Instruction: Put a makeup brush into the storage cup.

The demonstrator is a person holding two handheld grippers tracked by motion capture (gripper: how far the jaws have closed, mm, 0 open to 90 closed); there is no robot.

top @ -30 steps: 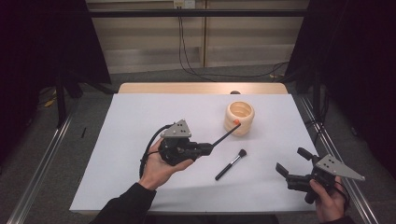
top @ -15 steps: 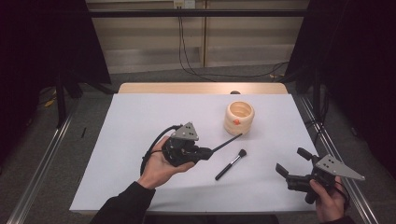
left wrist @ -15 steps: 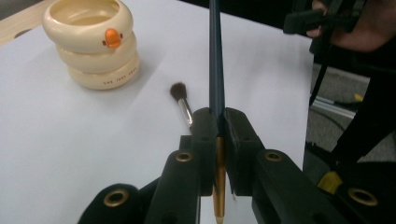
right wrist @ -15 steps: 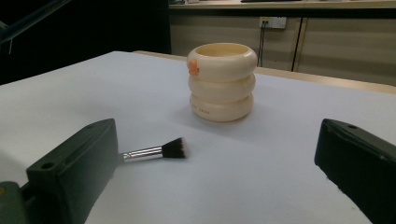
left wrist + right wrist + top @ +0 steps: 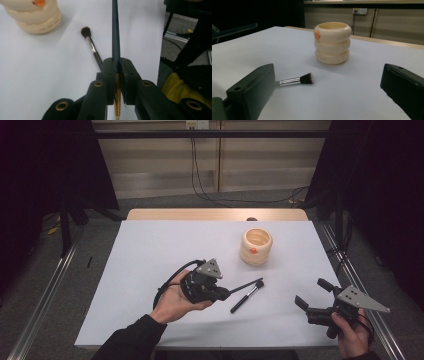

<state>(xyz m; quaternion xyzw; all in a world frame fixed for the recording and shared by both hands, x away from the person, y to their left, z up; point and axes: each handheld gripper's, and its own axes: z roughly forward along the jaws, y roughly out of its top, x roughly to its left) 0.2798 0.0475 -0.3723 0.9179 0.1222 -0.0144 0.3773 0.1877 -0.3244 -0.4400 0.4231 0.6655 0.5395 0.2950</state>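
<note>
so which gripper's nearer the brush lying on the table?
Left. The left gripper, shut on a thin dark stick, sits just beside the handle end of the makeup brush. The right gripper is open, farther off toward the table's right edge.

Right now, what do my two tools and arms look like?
Both are black. The left tool carries a grey three-cornered plate and a black cable looping behind it; its jaws have brass-coloured pivot rings. The right tool has the same grey plate. The left forearm wears a black sleeve.
</note>
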